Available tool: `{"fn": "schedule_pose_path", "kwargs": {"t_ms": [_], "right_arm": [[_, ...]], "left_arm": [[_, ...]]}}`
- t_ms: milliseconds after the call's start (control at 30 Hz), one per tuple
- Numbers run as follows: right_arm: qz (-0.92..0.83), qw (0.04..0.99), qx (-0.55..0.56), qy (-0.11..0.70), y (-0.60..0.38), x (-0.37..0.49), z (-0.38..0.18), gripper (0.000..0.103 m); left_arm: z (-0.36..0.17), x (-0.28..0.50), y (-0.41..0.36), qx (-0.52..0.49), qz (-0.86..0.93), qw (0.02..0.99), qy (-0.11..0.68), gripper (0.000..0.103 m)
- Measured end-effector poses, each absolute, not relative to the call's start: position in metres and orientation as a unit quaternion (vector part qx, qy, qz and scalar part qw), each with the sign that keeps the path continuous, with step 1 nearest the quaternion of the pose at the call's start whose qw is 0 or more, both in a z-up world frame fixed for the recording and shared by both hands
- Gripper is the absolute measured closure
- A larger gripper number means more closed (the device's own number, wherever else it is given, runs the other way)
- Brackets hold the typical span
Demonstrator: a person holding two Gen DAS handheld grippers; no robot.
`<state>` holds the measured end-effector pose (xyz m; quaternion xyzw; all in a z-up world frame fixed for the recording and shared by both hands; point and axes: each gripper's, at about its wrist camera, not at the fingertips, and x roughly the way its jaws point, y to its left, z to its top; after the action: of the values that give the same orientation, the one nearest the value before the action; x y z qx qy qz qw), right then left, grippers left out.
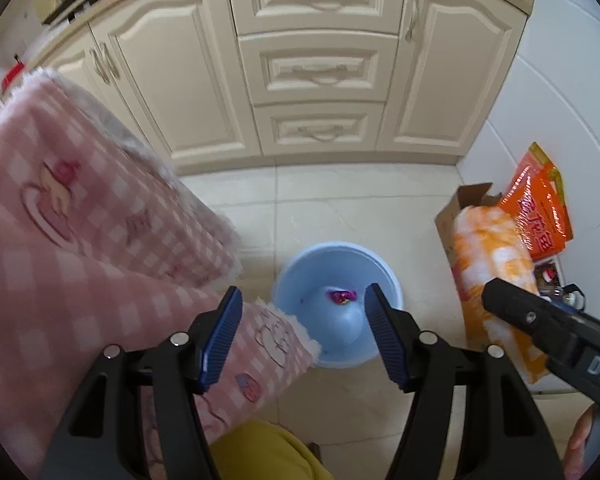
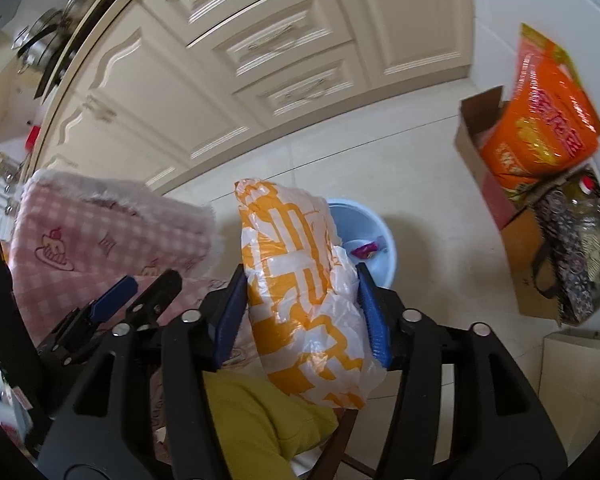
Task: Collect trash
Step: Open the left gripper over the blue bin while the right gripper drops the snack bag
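A light blue bin (image 1: 312, 276) stands on the tiled floor with a small pink wrapper (image 1: 342, 296) lying inside it. My left gripper (image 1: 304, 320) hangs open and empty just above the bin's near side. An orange-and-white plastic bag (image 2: 296, 280) fills the gap between the blue pads of my right gripper (image 2: 300, 304), which is shut on it. The bag covers the left part of the bin (image 2: 380, 240), and the wrapper (image 2: 366, 249) shows beside it. In the left wrist view the same bag (image 1: 496, 272) hangs to the right of the bin.
A pink checked blanket (image 1: 80, 220) drapes at the left, reaching the bin's edge. Cream cabinets (image 1: 316, 68) close off the back. A cardboard box (image 2: 536, 280) with bottles and an orange package (image 2: 540, 132) sits at the right. A yellow-green garment (image 1: 260, 452) is below the grippers.
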<state>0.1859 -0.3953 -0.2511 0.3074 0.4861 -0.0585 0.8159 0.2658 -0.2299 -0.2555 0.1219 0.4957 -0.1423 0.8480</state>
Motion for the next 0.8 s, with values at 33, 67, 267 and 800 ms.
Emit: {"fn": "schedule_pose_path", "kwargs": {"t_ms": [33, 67, 267, 800], "right_arm": [[-0.056, 0.819, 0.308, 0.482, -0.395, 0.187, -0.248, 0.034], [-0.056, 0.82, 0.308, 0.479, -0.395, 0.187, -0.247, 0.033], [-0.063, 0.824, 0.293, 0.48, -0.396, 0.184, -0.238, 0.033], [-0.102, 0.832, 0.283, 0.465, -0.39, 0.132, -0.211, 0.033]], "left_arm": [[-0.254, 0.267, -0.228, 0.121, -0.139, 0.851, 0.492, 0.04], [-0.251, 0.268, -0.226, 0.116, -0.135, 0.853, 0.491, 0.04], [-0.248, 0.27, -0.225, 0.11, -0.136, 0.855, 0.488, 0.04], [-0.226, 0.231, -0.237, 0.095, -0.198, 0.846, 0.486, 0.04]]}}
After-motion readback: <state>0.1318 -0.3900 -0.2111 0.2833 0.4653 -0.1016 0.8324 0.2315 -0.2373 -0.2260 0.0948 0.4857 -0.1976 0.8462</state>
